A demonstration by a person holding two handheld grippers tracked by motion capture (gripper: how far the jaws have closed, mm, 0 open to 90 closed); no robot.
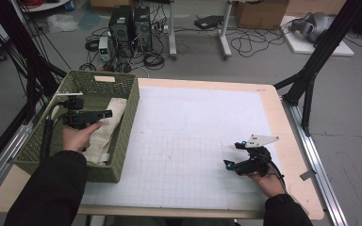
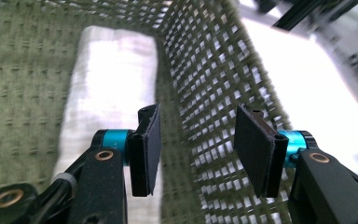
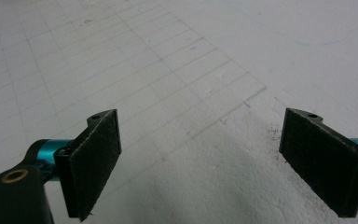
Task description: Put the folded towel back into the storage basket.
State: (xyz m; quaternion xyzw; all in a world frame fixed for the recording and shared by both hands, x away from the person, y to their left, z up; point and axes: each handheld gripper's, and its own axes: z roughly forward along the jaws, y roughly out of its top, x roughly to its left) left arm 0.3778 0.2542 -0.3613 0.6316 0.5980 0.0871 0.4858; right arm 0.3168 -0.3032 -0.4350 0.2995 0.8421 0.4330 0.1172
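Here the left tool (image 2: 193, 149) hangs spread and empty over the folded cream towel (image 2: 109, 93) in the green basket (image 1: 122, 136). Its jaw could snag the mesh wall. The right tool (image 3: 200, 163) rests spread on the surface (image 1: 193, 141).

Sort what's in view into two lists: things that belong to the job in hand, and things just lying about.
Part of the job:
- folded cream cloth, lying in the basket
- green woven basket
- left tongs, open above the cloth, holding nothing

Just lying about:
- right tongs, open over the white gridded mat
- computer towers and cables on the floor
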